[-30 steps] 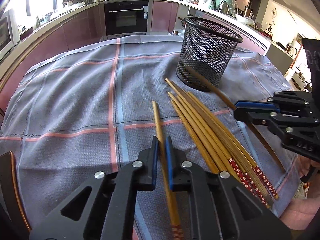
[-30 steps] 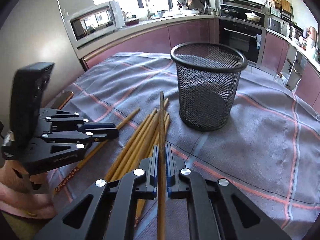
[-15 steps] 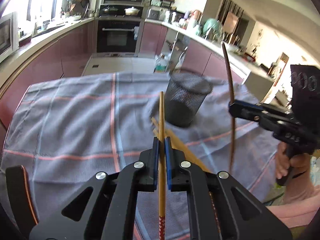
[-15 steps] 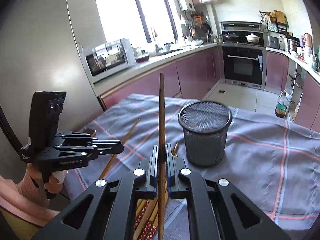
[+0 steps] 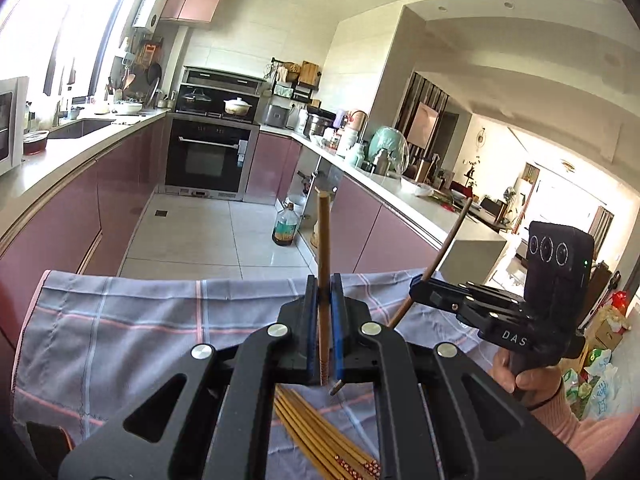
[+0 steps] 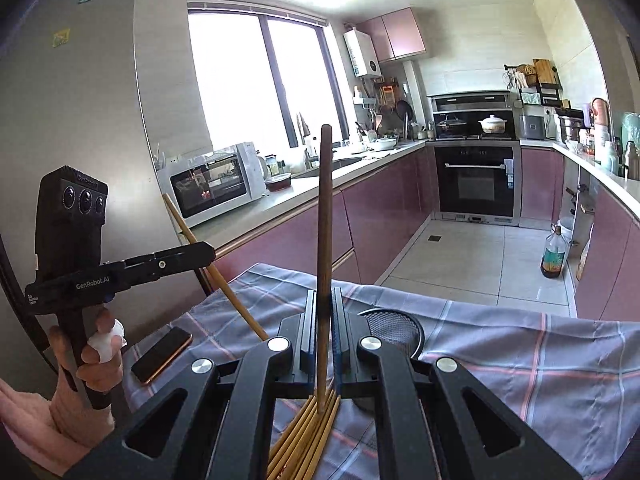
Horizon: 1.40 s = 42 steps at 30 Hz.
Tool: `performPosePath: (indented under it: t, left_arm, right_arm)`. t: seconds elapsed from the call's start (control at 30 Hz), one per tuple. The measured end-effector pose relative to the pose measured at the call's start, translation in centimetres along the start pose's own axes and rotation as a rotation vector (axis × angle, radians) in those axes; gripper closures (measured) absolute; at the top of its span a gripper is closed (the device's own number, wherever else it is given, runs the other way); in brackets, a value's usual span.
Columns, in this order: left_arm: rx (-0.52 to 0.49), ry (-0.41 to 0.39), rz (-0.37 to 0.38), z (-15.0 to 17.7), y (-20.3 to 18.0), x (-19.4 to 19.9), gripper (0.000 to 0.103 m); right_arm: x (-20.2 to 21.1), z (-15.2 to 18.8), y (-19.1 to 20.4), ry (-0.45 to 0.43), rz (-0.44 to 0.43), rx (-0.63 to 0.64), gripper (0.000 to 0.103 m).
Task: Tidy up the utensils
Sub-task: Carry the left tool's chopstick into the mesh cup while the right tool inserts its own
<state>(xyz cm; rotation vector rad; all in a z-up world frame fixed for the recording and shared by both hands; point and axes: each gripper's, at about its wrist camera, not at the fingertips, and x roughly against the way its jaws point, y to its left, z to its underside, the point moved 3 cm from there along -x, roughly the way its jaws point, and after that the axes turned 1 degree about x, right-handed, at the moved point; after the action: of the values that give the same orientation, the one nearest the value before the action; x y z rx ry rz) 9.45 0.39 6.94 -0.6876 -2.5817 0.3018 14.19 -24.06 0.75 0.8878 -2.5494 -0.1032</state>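
The left gripper (image 5: 322,308) is clamped on 1 light bamboo chopstick (image 5: 323,248), which stands nearly upright from between its blue pads toward 12 o'clock. The right gripper (image 6: 324,316) is likewise closed on 1 dark chopstick (image 6: 323,216), also pointing to 12 o'clock. Both are raised above the table, well apart from each other. In the left wrist view the right gripper sits at 3 o'clock with its stick tilted; in the right wrist view the left one sits at 9 o'clock.

The remaining chopsticks (image 5: 320,436) lie bundled on the checked cloth (image 5: 140,328), showing below the left gripper at 6 o'clock. The mesh holder (image 6: 394,330) shows only part of its rim, just beside the right gripper at 4 o'clock. A phone (image 6: 162,354) lies near the cloth's left edge at 8 o'clock. The cloth's far edge runs across at mid-height, with open floor beyond.
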Motion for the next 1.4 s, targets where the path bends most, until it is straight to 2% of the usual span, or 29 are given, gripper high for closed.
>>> performPosePath:
  t: [0.3,0.43,0.57,0.77,0.93,1.1,1.3,1.4]
  left_arm:
    - [-0.019,-0.054,-0.005,-5.2,-2.3,-1.3,0.096]
    - [-0.026,-0.025,-0.009,-6.5,-3.3,-2.8,0.096]
    - [-0.051,0.041,-0.021,-6.2,-3.8,-5.4,0.096]
    - [-0.084,0.177,-0.034,-4.5,-4.0,-9.9,0.096]
    - [-0.090,0.253,-0.037,-3.0,-3.1,-13.1,0.096]
    - [-0.076,0.278,-0.041,-2.3,-1.4,-15.6,0.096]
    - [-0.052,0.294,-0.072,-1.4,0.4,-17.1,0.090]
    - [-0.041,0.287,-0.082,-0.7,1.0,-16.9,0.086]
  right_arm:
    - [0.4,-3.7,-1.1,-0.061,0.038,0.017,0.098]
    - [-0.7,-4.2,-2.2,-0.054,0.062,0.003,0.098]
    - [-2.5,-3.6,-3.3,-0.012,0.083,-0.006,0.098]
    - [-6.1,-1.7,-4.4,0.118,0.078,-0.033,0.098]
    - [-8.4,-0.5,-5.4,0.211,0.075,-0.065,0.098]
    - [-9.4,-0.4,-6.2,0.235,0.090,-0.090,0.095]
    - [-10.1,-0.7,-6.0,0.232,0.102,-0.100,0.094]
    - [-9.9,-0.5,-5.9,0.227,0.093,-0.099,0.087]
